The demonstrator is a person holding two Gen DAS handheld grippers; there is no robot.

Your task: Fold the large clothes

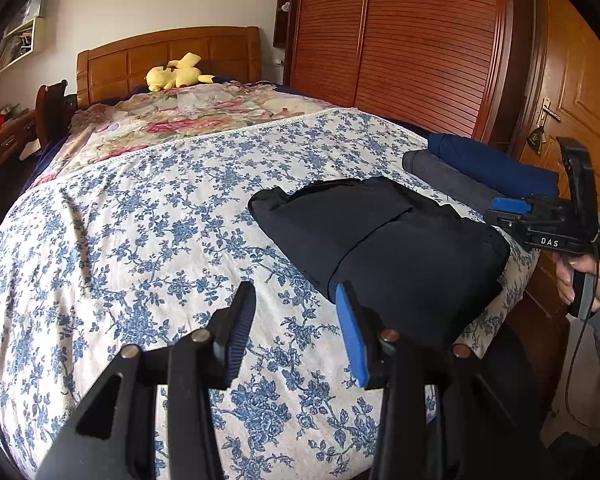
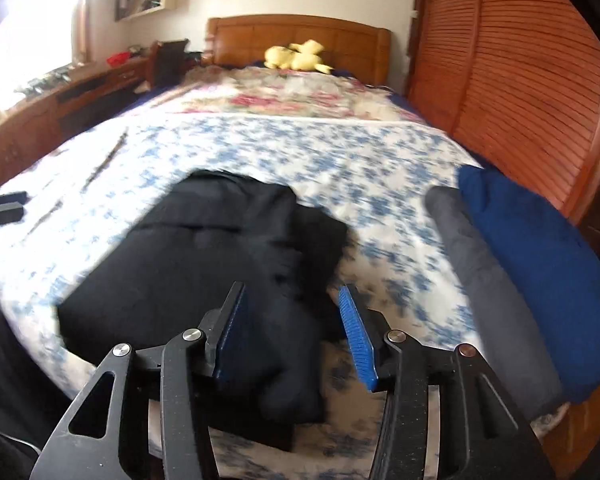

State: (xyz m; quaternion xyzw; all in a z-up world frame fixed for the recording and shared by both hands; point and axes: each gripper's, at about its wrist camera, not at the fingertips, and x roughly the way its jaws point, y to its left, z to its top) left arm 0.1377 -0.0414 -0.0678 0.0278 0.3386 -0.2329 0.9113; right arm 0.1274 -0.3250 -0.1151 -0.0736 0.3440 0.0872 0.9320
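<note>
The folded black garment [image 1: 384, 236] lies lengthwise toward the headboard [image 1: 168, 60], rolled grey [image 1: 448, 176] and blue clothes [image 1: 496, 164] beside it (right side). Left gripper [image 1: 296, 328] and right gripper [image 2: 292, 328] are both half open, empty.

The only readable text is "DAS", in pale capital letters on the black body of the right gripper [image 1: 512, 216], seen in the left wrist view. A small round emblem [image 1: 537, 136] hangs below the door handle [image 1: 550, 111]; it is perhaps a logo, too small to read.
</note>
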